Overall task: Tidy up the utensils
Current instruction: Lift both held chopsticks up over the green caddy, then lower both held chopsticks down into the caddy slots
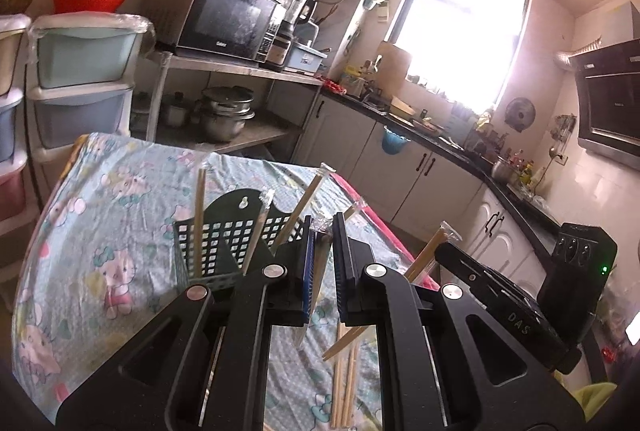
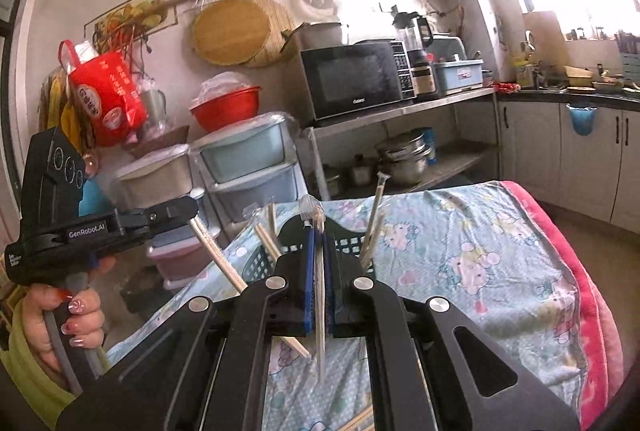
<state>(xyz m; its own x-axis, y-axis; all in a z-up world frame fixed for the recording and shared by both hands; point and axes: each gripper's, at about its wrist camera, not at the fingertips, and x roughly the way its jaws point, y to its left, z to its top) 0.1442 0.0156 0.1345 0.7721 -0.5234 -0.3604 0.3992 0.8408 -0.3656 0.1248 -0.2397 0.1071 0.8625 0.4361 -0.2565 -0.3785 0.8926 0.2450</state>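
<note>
Both tongs are carrying wrapped chopsticks toward the black basket [image 1: 224, 247]: the left tongs [image 1: 320, 271] are pinching 1 pair [image 1: 318, 283], the right tongs [image 2: 319, 271] another [image 2: 320, 311]. Next, each is needing lowering upright into it.

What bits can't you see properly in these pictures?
- Bottom of the black basket: left wrist view, hidden behind the left gripper.
- Loose chopsticks on the tablecloth: left view, ends cut off by the bottom edge.
- Outside the window: washed out by glare.
- Lower end of the wrapped chopstick in the right gripper: blurred.

Both grippers [image 1: 322, 263] [image 2: 319, 271] raised, jaws clamped.
</note>
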